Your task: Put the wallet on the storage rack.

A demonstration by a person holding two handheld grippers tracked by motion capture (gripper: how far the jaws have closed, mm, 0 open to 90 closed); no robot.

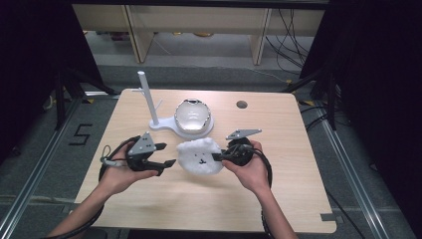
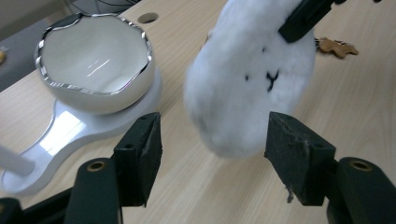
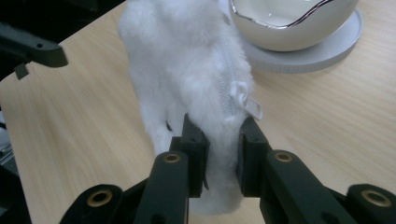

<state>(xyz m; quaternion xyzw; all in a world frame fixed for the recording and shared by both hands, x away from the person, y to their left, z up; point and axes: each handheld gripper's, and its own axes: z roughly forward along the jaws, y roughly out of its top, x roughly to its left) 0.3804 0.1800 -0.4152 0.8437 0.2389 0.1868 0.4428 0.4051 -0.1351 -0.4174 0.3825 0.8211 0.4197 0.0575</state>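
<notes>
- Holding the white fluffy zip pouch (image 3: 187, 79) by one end, the right gripper (image 3: 218, 144) has its pads pinched tight into the fur just beside the zipper pull (image 3: 250, 105); the pouch stands on edge near the middle of the wooden table (image 1: 278, 194), in front of the white bowl (image 1: 191, 117) on its stand.
- Standing spread, the left gripper (image 2: 212, 140) has nothing between its pads; the pouch's lower end sits just ahead of them, untouched.
- Likely slip: the right pads bite mostly fluff at the very edge of the pouch. Soft pile gives little purchase, so a tug or a quick lift could let the pouch slide out and drop flat.
- Likely sag: held by one end alone, the limp body may fold or swing, moving the zipper away from where the left gripper would reach.
- Likely knock: the glossy bowl with its silver rim (image 2: 93, 51) sits just behind the pouch in the left gripper view. A sweep of either gripper, or a swinging pouch, could nudge it or its base (image 2: 70, 130).
- Likely snag: a small brown item (image 2: 337, 46) lies on the table beyond the pouch; its nature is unclear, and dragging the pouch that way could catch it.
</notes>
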